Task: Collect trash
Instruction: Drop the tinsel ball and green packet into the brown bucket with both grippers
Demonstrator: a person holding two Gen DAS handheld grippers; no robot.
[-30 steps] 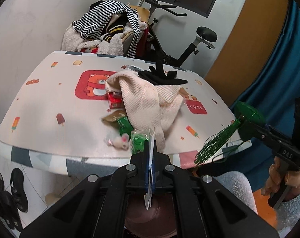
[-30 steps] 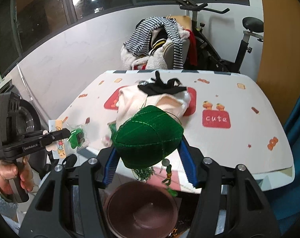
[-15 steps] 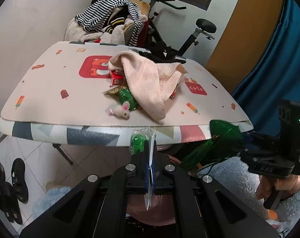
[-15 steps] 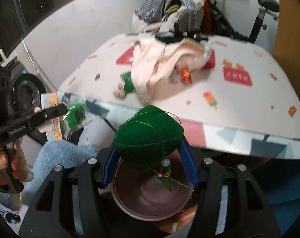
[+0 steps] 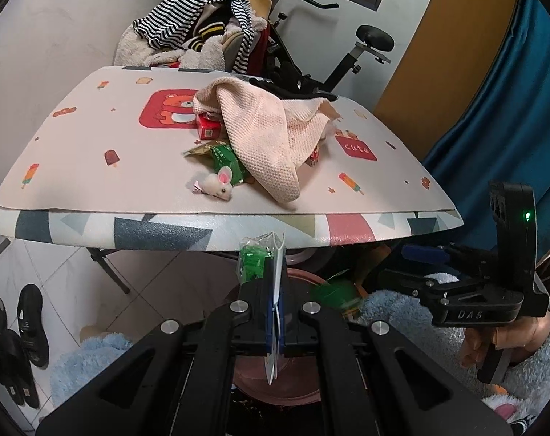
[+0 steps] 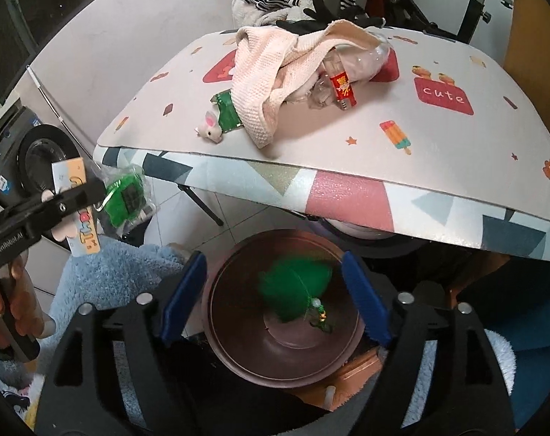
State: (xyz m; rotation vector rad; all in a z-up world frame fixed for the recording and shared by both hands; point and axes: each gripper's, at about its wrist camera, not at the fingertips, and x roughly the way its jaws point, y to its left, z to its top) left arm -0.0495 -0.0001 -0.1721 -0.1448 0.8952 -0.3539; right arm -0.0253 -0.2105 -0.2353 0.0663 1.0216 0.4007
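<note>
Our right gripper (image 6: pixel 275 299) jaws have just been opening and stand spread; the fuzzy green ornament (image 6: pixel 293 289) is clear of the pads, blurred, between and below them inside the smooth round brown bin (image 6: pixel 238 356). Our left gripper (image 5: pixel 274 309) jaws are pressed onto a thin crinkly clear packet (image 5: pixel 260 259) with green contents. Risk: releasing the light, flat packet off-centre would let it flutter past the rim.

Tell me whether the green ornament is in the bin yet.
In. The green ornament lies blurred inside the brown bin, free between the right gripper and its open jaws.
</note>
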